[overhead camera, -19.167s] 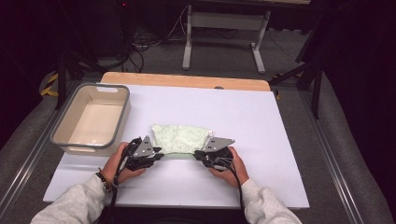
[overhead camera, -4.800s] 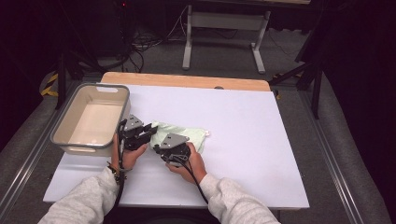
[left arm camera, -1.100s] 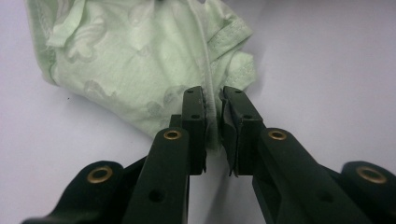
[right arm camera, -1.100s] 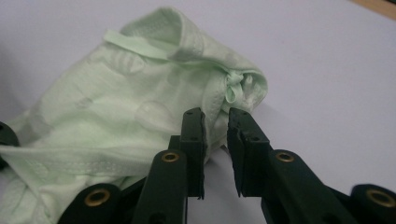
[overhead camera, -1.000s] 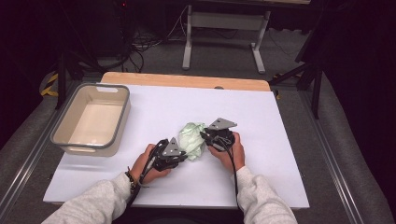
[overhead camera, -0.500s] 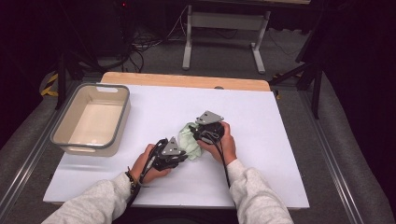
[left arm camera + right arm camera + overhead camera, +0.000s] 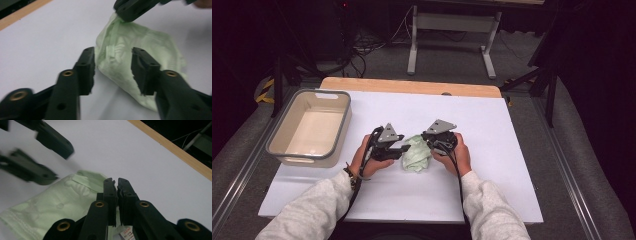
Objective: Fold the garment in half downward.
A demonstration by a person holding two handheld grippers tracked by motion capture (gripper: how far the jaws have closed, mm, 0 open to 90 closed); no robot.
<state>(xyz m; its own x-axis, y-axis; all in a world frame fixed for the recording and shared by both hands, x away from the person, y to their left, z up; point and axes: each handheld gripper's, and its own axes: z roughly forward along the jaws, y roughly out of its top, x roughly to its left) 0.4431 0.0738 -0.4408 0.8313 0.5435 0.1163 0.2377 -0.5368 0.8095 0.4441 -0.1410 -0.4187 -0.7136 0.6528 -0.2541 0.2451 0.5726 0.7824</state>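
Observation:
A pale green cloth (image 7: 416,155) lies bunched on the white table (image 7: 512,165) between my two grippers. My right gripper (image 7: 430,142) is shut on the cloth's upper edge; in the right gripper view its jaws (image 7: 117,181) stand together over the cloth (image 7: 60,200), having just closed. My left gripper (image 7: 405,148) sits at the cloth's left side. Its jaws (image 7: 113,62) have just been opening and stand apart, with a fold of the cloth (image 7: 117,42) between them, unpressed. The right gripper (image 7: 130,11) pinches the cloth's top in the left gripper view.
A grey-rimmed beige bin (image 7: 346,117) stands at the table's left. A wooden strip (image 7: 412,86) runs along the far edge, with dark floor and a metal stand beyond. White table spreads right of the hands.
My left gripper has let go of the cloth, opened and moved away from the person. The right gripper has closed on the cloth's top and stayed about in place.

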